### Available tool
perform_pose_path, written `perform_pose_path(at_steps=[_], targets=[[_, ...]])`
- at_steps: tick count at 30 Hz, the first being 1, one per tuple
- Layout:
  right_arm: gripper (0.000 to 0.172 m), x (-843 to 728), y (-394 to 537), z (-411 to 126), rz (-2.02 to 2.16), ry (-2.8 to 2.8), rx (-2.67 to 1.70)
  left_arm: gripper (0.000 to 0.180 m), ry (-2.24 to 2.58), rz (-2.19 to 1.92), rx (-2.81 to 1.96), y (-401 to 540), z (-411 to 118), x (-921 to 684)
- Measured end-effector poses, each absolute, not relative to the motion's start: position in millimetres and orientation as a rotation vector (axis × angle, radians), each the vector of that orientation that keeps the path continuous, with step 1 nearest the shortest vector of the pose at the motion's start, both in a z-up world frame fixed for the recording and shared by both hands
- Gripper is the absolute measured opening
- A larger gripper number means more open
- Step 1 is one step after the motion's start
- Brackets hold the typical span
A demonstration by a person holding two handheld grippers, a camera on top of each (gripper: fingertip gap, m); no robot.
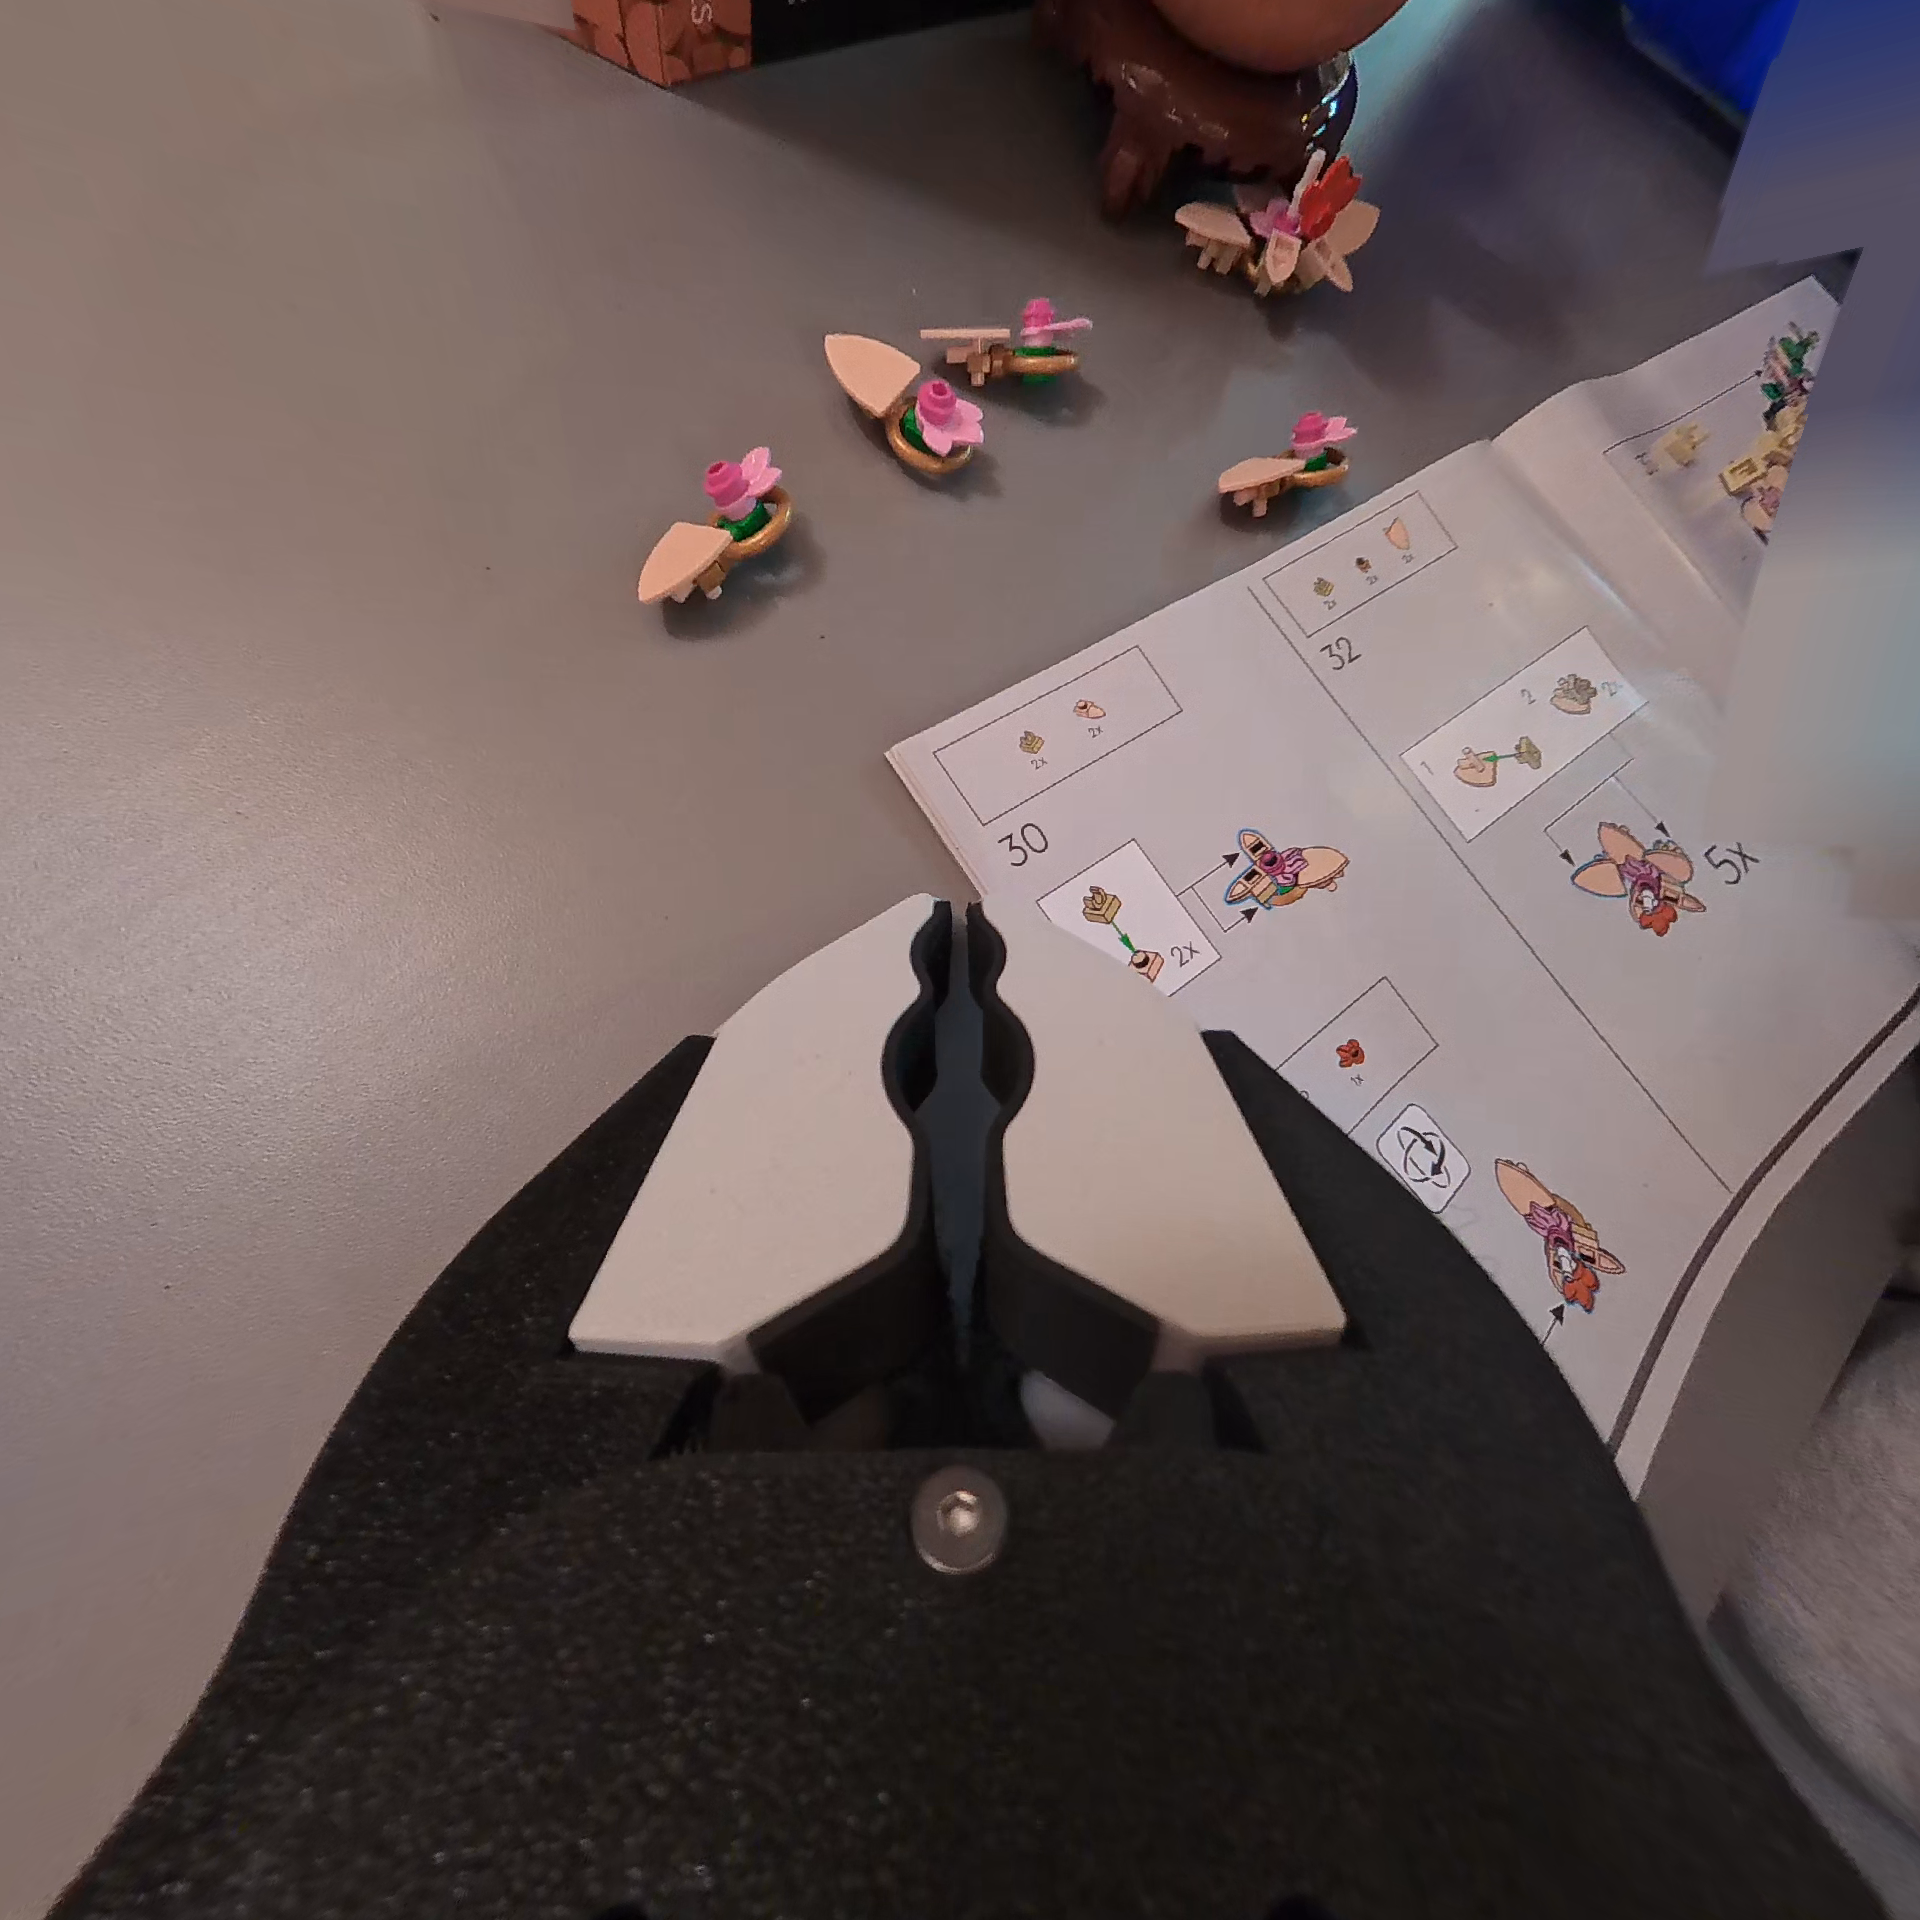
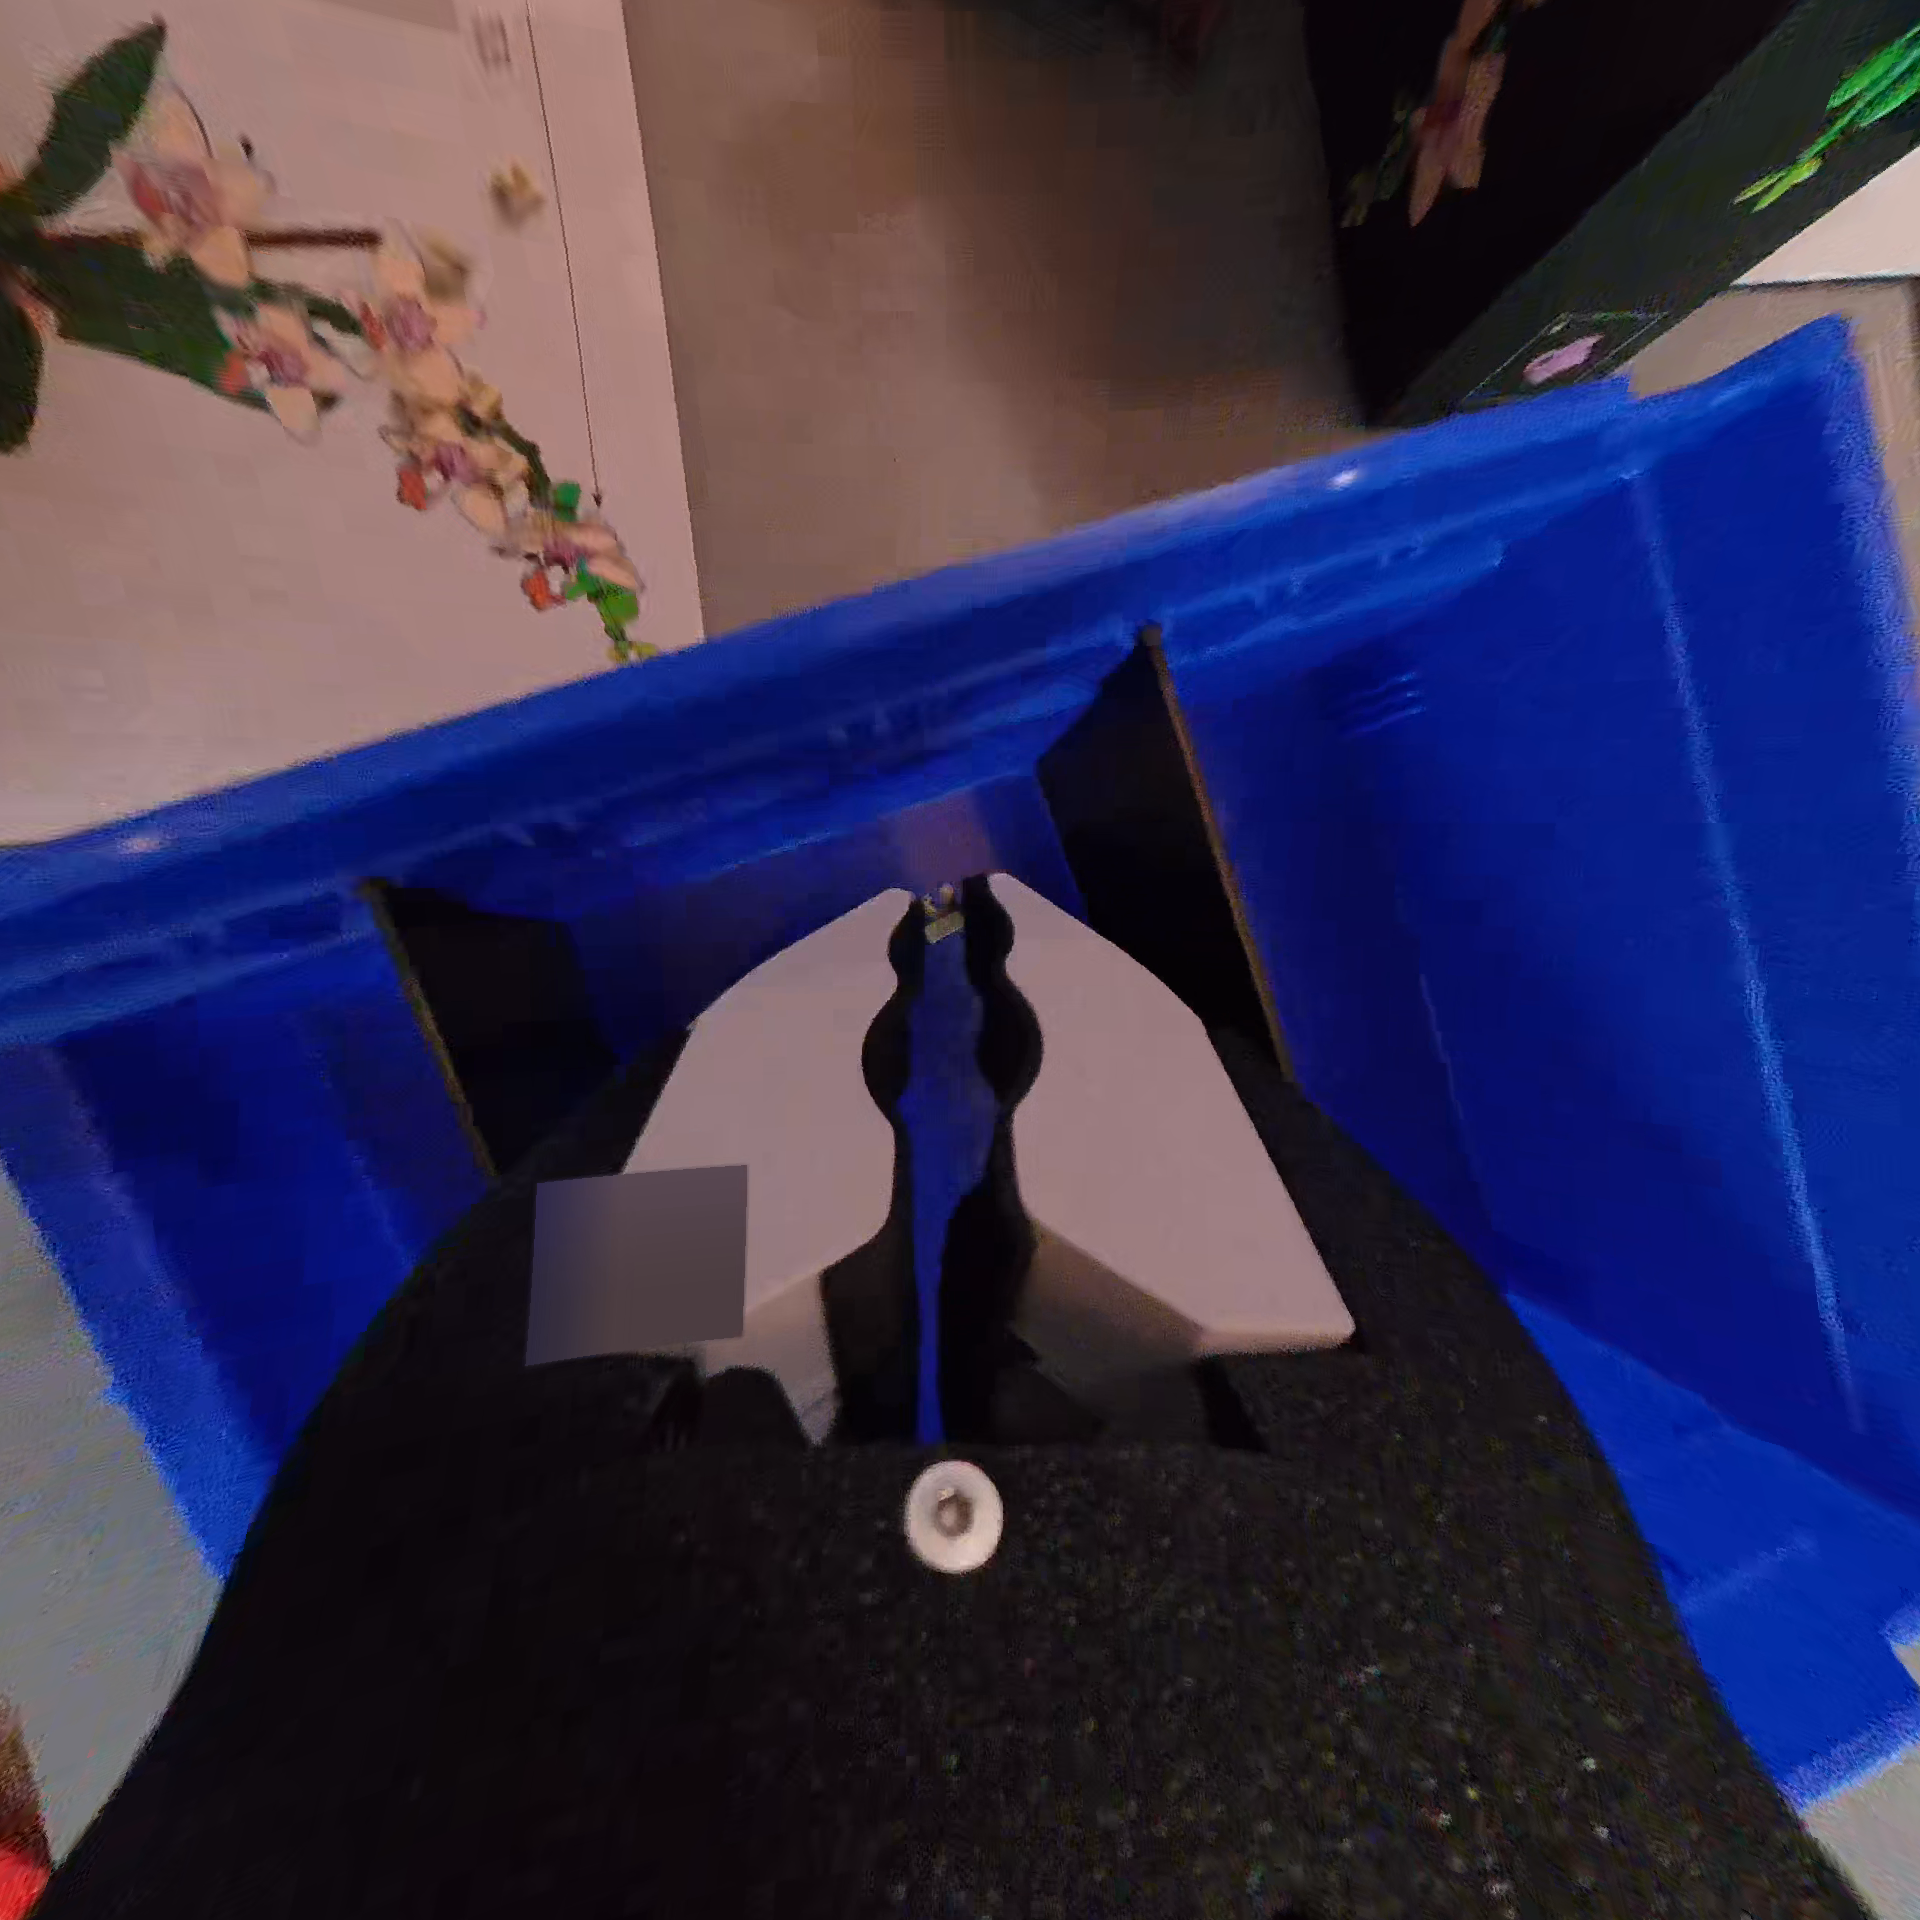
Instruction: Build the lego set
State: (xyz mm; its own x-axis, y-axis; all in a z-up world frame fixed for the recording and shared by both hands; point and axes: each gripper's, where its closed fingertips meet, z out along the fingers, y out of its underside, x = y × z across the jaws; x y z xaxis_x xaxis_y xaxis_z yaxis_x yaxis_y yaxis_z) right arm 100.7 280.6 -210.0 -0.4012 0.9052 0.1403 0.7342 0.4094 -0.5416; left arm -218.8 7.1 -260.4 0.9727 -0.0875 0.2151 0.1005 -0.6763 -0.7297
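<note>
My left gripper (image 1: 959, 912) is shut with nothing between its tips. It hovers over the grey table at the near corner of an open instruction booklet (image 1: 1382, 831). Several small flower pieces with pink blossoms, gold rings and peach petals (image 1: 925, 405) lie on the table beyond it. A fuller flower cluster with a red piece (image 1: 1288, 234) lies farther back. My right gripper (image 2: 943, 906) is inside a blue divided bin (image 2: 1558, 831). Its pads are shut on a small tan brick piece (image 2: 940, 921) at the very tips.
A brown built model (image 1: 1195, 104) and a printed box (image 1: 665, 31) stand at the table's far edge. In the right wrist view a booklet page with a flower picture (image 2: 312, 343) lies beyond the bin. Black dividers (image 2: 1205, 831) split the bin into compartments.
</note>
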Motion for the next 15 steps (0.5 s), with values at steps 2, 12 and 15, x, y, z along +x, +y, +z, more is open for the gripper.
perform_pose_path(at_steps=[2, 12, 15], targets=[[0.006, 96.7, 270.8, -184.2, 0.607, -2.160, -1.424, 0.003, -0.004, -0.284, -2.295, 7.1, -260.5, -218.9], [0.006, 44.7, 135.3, -142.7, 0.964, -1.368, -1.797, 0.003, 0.029, -0.217, -2.298, 7.1, -260.9, -218.9], [0.006, 48.7, 121.8, -217.2, 0.893, -1.222, -2.082, 0.003, 0.031, -0.217, -2.298, 7.1, -260.9, -218.7]])
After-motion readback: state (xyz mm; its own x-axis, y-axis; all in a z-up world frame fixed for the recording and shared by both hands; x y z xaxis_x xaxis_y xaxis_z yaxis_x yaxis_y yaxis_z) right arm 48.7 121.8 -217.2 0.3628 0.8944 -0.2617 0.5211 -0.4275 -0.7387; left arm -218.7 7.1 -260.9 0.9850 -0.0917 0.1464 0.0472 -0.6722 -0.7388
